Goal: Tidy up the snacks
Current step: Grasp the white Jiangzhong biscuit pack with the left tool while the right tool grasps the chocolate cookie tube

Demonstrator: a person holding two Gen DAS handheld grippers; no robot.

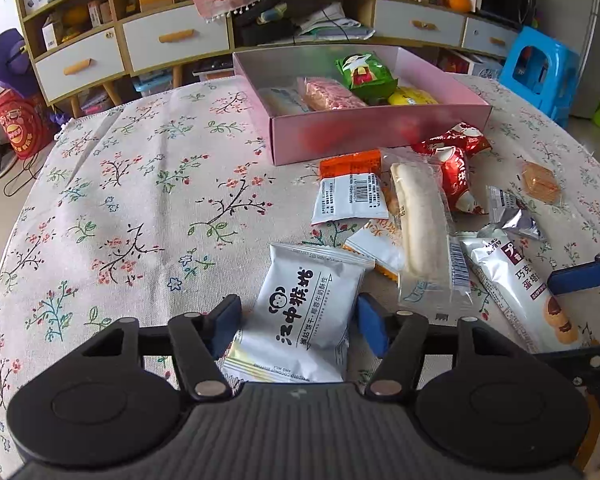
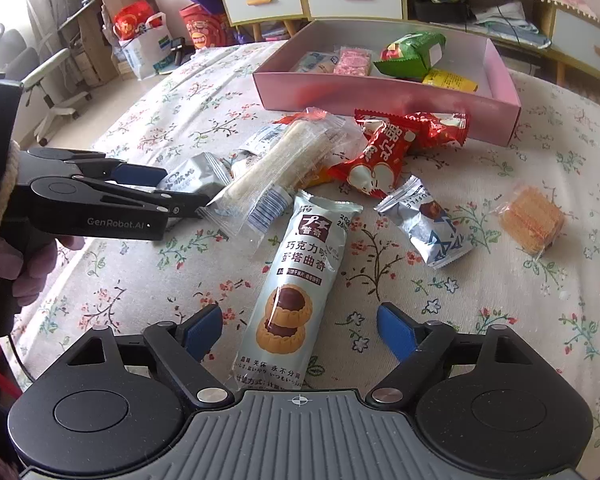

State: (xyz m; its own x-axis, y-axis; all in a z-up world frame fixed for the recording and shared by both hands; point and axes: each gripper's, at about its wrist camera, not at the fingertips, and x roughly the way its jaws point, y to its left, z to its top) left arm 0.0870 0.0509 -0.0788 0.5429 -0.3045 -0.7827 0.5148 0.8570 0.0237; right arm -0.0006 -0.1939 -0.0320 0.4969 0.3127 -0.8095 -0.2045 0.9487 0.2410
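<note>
Left tongs [image 1: 298,326] sit around a white foil biscuit packet with black monkey logo [image 1: 308,312] lying on the floral-cloth table [image 1: 140,184]. The blue pads flank the packet's sides, right pad at its edge, left pad just beside it; contact unclear, so cannot tell if it is clamped.

Right tongs [image 2: 300,330] are spread wide over a long pale-blue chocolate tart cookie packet [image 2: 296,280], with clear gaps on both sides and the packet flat on the table.

Pink cardboard box [image 2: 380,96] sits at the far side of the table, holding a green bag [image 2: 414,54], a pink bar [image 2: 354,62], a yellow packet [image 2: 450,80] and a pale packet [image 2: 314,62].

Loose between box and tongs: a clear-wrapped white roll [image 1: 420,220], red foil packets [image 2: 388,148], a silver truffle packet [image 2: 432,226], a clear-wrapped orange wafer [image 2: 532,220].
</note>
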